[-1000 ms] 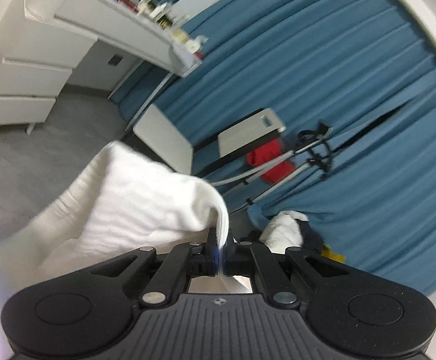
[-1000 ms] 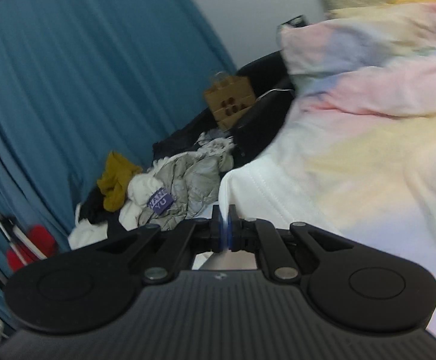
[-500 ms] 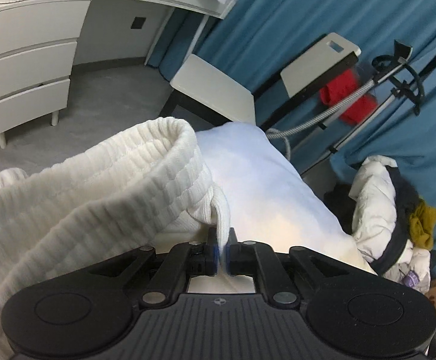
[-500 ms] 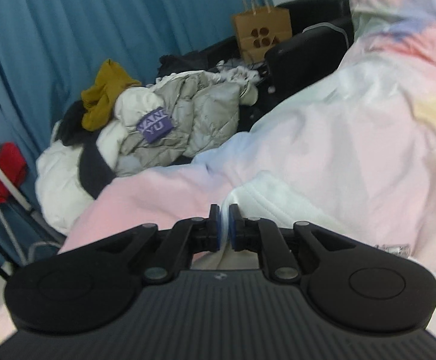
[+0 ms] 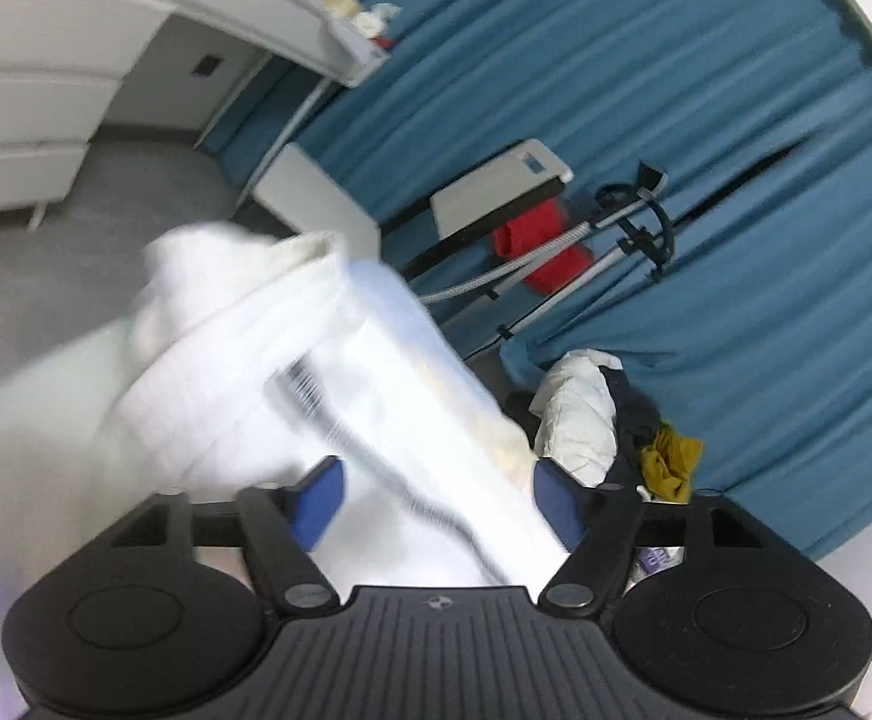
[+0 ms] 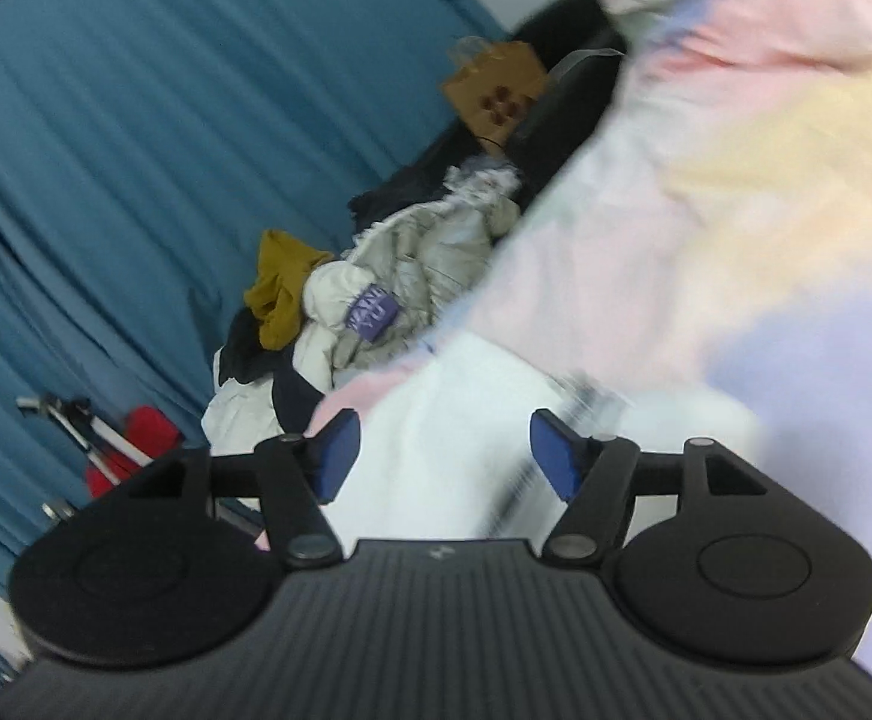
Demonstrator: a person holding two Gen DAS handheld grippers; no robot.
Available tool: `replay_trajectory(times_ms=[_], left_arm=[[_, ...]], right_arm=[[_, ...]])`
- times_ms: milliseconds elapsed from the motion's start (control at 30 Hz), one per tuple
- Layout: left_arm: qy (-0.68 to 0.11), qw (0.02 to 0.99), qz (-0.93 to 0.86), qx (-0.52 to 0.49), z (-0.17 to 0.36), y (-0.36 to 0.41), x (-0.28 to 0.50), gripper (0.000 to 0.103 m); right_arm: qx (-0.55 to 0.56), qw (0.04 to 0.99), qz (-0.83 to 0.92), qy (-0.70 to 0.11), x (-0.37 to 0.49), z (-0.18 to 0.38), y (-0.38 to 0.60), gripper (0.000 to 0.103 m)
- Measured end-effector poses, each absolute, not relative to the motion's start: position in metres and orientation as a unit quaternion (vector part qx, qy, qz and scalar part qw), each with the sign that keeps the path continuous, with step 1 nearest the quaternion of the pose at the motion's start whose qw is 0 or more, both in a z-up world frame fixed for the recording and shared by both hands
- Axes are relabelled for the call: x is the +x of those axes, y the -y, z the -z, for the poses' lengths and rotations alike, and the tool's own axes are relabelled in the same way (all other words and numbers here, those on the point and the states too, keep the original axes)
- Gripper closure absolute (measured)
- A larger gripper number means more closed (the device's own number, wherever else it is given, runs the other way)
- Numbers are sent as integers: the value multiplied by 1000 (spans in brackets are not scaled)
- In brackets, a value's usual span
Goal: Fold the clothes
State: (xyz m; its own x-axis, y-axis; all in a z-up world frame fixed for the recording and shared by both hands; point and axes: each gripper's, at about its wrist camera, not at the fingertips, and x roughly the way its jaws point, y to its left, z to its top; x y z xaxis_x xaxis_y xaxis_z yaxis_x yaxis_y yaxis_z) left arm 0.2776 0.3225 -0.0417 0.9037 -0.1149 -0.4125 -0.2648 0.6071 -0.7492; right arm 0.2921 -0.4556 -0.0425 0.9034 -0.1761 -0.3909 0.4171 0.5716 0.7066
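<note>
A white ribbed-knit garment (image 5: 244, 360) lies bunched and blurred in front of my left gripper (image 5: 436, 504). The left gripper is open, its blue pads wide apart, with the cloth loose between them. In the right wrist view the same white garment (image 6: 442, 456) lies on the pastel bedspread (image 6: 736, 210). My right gripper (image 6: 442, 459) is open too, blue pads spread either side of the cloth, gripping nothing.
A pile of clothes with a mustard piece (image 6: 280, 294) and a pale jacket (image 6: 412, 264) sits beside the bed. Blue curtains (image 5: 676, 150), a chair (image 5: 496, 198), a clothes steamer stand (image 5: 634, 228), a white desk with drawers (image 5: 46, 90) and a brown paper bag (image 6: 496, 90) surround it.
Both grippers were shut on the white garment's edge; now both have opened and let it go. The cloth has dropped onto the bed, and both views are blurred from motion.
</note>
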Motion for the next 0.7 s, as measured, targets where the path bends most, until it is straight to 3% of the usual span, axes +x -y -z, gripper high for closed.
replay_trajectory(times_ms=[167, 400, 600, 667, 700], left_arm=[[-254, 832, -47, -490, 67, -329, 259, 27], [-291, 783, -55, -547, 111, -342, 258, 28], [-257, 805, -56, -531, 130, -348, 308, 38], [-251, 815, -62, -519, 133, -349, 321, 44], [-248, 819, -65, -514, 135, -349, 327, 53]], right_arm=[[532, 819, 138, -163, 240, 80, 453, 35], [587, 770, 109, -223, 256, 137, 441, 35], [548, 812, 91, -180, 300, 156, 446, 38], [545, 817, 100, -160, 312, 159, 449, 47], [547, 816, 107, -152, 317, 161, 451, 51]])
